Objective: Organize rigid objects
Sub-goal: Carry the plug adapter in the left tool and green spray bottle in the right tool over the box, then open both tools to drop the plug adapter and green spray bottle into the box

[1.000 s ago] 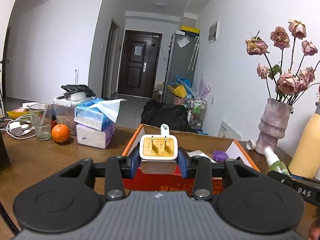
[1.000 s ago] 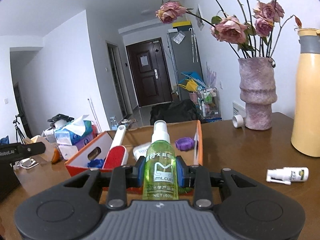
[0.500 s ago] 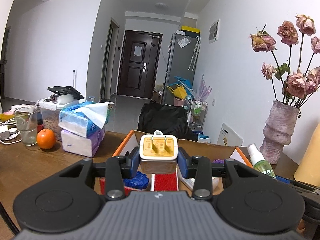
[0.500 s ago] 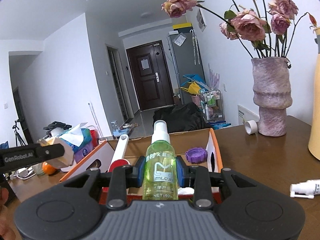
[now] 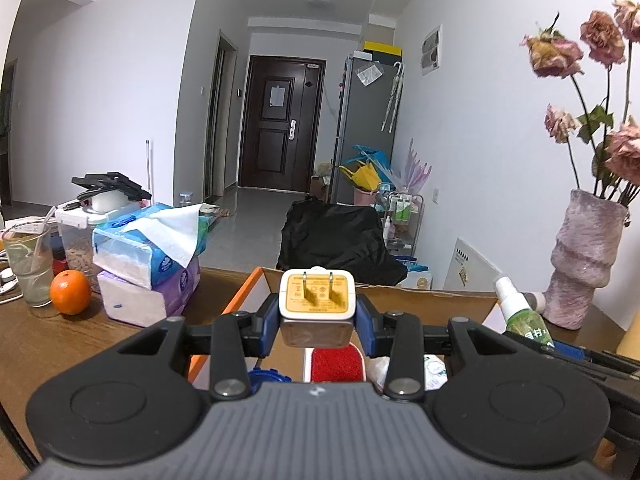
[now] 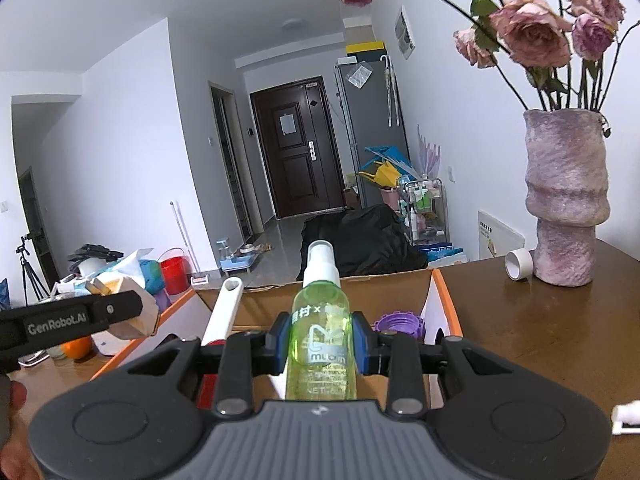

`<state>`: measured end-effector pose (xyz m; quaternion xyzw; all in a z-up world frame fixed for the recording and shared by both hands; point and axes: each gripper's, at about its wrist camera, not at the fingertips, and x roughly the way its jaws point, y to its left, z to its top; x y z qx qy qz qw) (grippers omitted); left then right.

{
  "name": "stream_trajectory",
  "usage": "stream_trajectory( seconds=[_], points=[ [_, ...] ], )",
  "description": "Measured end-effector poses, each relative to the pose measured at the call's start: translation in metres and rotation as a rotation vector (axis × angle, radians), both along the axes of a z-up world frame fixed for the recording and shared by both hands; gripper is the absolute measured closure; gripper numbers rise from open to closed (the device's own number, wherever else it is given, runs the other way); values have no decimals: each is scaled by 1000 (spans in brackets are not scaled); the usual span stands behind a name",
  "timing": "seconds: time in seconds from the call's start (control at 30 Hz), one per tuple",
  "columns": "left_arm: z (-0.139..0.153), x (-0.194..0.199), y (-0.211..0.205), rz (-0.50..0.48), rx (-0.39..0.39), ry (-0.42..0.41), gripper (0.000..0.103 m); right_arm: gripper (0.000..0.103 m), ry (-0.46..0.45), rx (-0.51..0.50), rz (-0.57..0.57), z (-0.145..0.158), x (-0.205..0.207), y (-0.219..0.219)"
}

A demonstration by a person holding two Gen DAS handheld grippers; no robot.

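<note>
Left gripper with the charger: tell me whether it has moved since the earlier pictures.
Yes. The left gripper, shut on the charger, has advanced toward the cardboard box: the box's near wall showed below the charger before; now the charger hangs over its interior.

White plug adapter [image 5: 317, 300], orange face with two prongs pointing up and away, clamped above the near end of the orange-edged cardboard box [image 5: 256, 284]. Green translucent spray bottle [image 6: 322, 336], white nozzle, upright, clamped over the box's near right part. Inside the box: red-padded lint brush [image 6: 224, 312] with white handle leaning left, purple ring lid [image 6: 398, 322] far right, blue lid [image 5: 268, 376] near left.
</note>
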<state>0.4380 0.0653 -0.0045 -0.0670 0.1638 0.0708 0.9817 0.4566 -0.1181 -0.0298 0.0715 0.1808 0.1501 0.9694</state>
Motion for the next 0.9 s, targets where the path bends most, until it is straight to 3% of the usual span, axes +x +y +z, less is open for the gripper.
stream_trajectory(
  seconds=[0.43,0.9],
  points=[
    [-16,45,9,6,39,46,63,73,29,-41,-2,-9,40,9],
    [-26,60,17,-5,56,94,61,72,78,-133,-14,-17,55,14]
  ],
)
